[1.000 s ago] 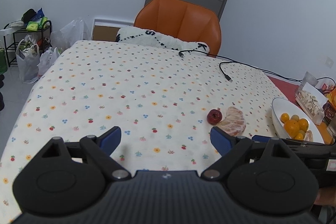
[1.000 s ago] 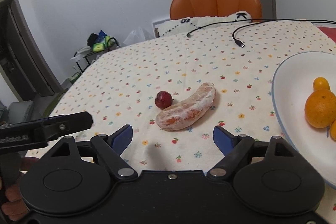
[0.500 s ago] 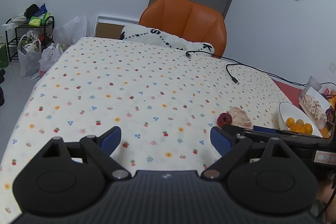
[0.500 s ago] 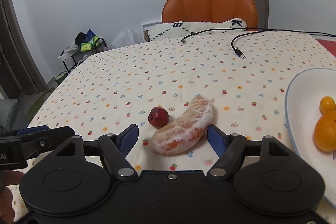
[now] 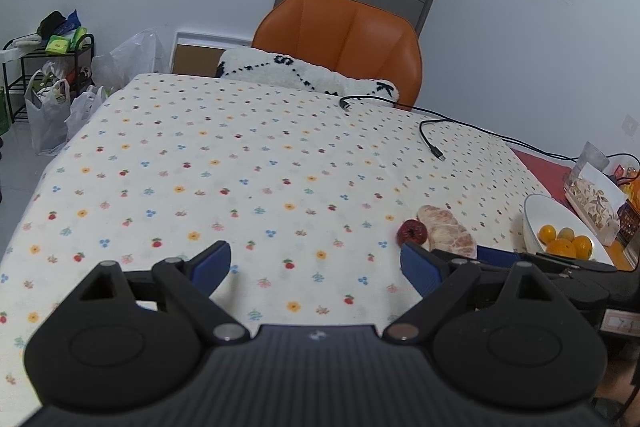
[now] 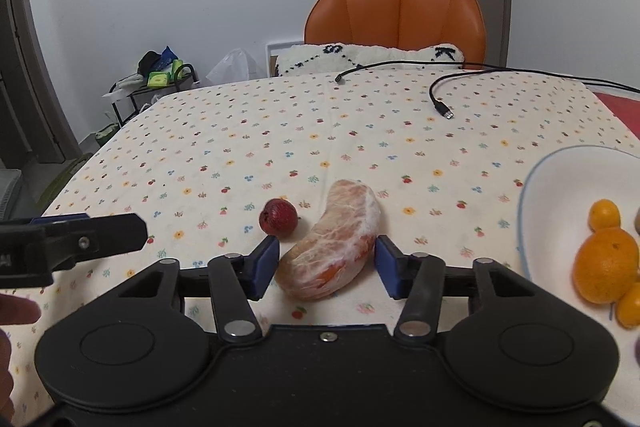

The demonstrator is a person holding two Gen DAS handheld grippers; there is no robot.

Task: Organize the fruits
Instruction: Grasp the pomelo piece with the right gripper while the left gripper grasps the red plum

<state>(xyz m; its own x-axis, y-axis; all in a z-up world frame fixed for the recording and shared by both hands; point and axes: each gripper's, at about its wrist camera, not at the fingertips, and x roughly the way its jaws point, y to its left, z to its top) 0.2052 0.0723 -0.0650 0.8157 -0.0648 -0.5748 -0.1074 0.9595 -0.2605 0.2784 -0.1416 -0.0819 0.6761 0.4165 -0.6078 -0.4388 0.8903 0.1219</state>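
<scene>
A: Quick status, how far along is the fruit sorting?

B: Partway, I'd say. The white oval ceramic bowl (image 6: pixel 536 211) at the right edge of the flower-print tablecloth (image 6: pixel 280 131) already holds several round oranges (image 6: pixel 604 263), big and small. Two pieces are still out on the cloth: a long peeled pomelo segment with white pith (image 6: pixel 334 245) and a small wrinkled dark-red fruit (image 6: pixel 279 218), maybe a date. They lie just beside each other, near the bowl but not in it.

A: Right gripper?

B: The right black two-finger gripper with blue pads (image 6: pixel 327 269) is low over the cloth, jaws closing, the near end of the pomelo segment between them. The left pad looks to be at the fruit's side and there's a sliver of cloth showing by the right pad, so not a firm grip yet, as far as I can tell. The segment is still lying on the cloth.

A: Left one?

B: The left black gripper (image 5: pixel 316 269) hangs over bare cloth, jaws wide apart, nothing between them. From its view the red fruit (image 5: pixel 412 233) sits just past its right pad.

A: So what's left?

B: My read: finish the pinch, carry the segment to the bowl, then the red fruit. The black USB cable (image 6: pixel 438 99) further back isn't in the way.
</scene>
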